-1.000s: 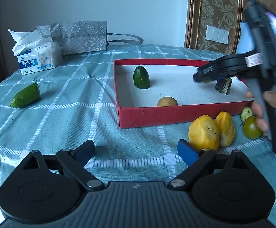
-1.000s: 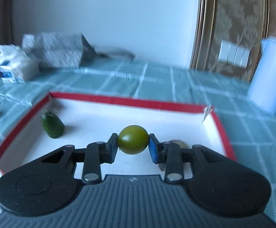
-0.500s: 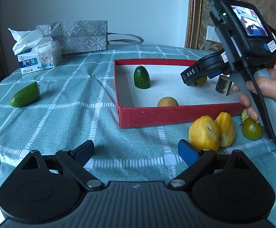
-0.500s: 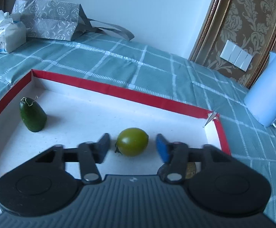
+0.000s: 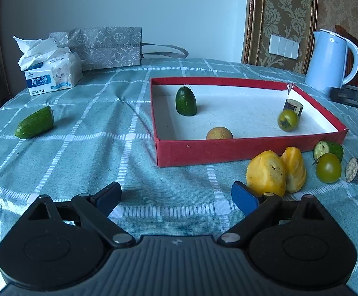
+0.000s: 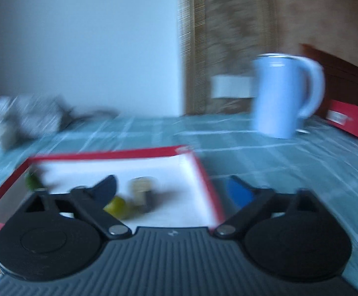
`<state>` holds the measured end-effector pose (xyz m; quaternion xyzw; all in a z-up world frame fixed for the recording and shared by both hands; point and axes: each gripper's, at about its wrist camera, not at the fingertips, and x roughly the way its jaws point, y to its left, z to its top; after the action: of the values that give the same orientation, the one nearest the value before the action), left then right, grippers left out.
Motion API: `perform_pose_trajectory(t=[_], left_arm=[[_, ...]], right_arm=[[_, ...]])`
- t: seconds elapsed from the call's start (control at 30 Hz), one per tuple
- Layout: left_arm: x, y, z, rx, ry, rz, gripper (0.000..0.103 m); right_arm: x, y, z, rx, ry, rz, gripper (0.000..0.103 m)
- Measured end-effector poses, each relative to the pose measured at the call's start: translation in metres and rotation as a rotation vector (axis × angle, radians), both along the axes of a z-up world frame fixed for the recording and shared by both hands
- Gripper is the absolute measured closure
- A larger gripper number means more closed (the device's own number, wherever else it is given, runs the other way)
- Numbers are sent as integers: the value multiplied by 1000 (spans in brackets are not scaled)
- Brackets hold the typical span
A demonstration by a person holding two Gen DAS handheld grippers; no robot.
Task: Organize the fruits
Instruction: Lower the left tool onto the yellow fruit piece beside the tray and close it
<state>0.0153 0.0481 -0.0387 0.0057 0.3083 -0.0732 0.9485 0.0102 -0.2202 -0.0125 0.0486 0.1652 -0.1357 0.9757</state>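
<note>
surface: checked teal tablecloth [image 5: 100,133] | room: kettle [image 5: 327,59] | both jaws apart, empty

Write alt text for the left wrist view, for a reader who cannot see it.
The open left gripper hovers over a teal checked tablecloth, facing a red tray that holds a green tomato, an upright cucumber half, a brownish round fruit and a small dark-rimmed slice. Two yellow fruits, another green tomato and cucumber pieces lie outside it.
</note>
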Motion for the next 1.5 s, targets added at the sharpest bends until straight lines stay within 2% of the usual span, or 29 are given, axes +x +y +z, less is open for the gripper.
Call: perform_pose_trajectory(t=[0.1,0.27,0.43,0.53,0.6,0.87,1.07,1.17,1.33,1.4,1.47,1.5], left_arm=[[-6,3,2,-18,-28,1,6],[-22,0,9,-26,-109,-34,6],[-44,1,17,-52,-244,-37,6],[-45,4,20,-155,-218,-59,6],[-42,1,23,-191,-199,-74,6],[-30,-41,27,-91,-173,-154,6],[-22,-47,16,-39,-145,-106,8],[-19,-42,12,-27,-120,-108,21],[-16,-44,7,-18,-81,-129,33],[-16,-49,6,-1,-78,-151,44],[-15,-54,4,3,-55,-179,62],[-14,-54,3,-2,-41,-193,66]], right_arm=[[-23,-24,-5,48,-55,-97,1],[-29,-49,-17,148,40,-155,1],[-32,-51,-18,148,26,-166,0],[-29,-50,-20,147,45,-160,0],[-29,-50,-21,150,49,-157,0],[-28,-51,-21,151,59,-162,0],[-26,-52,-23,151,76,-158,0],[-25,-51,-23,151,82,-156,0],[-25,-51,-23,149,79,-158,0],[-23,-51,-23,150,81,-159,0],[-23,-51,-24,150,82,-159,0],[-23,-51,-24,150,81,-160,0]])
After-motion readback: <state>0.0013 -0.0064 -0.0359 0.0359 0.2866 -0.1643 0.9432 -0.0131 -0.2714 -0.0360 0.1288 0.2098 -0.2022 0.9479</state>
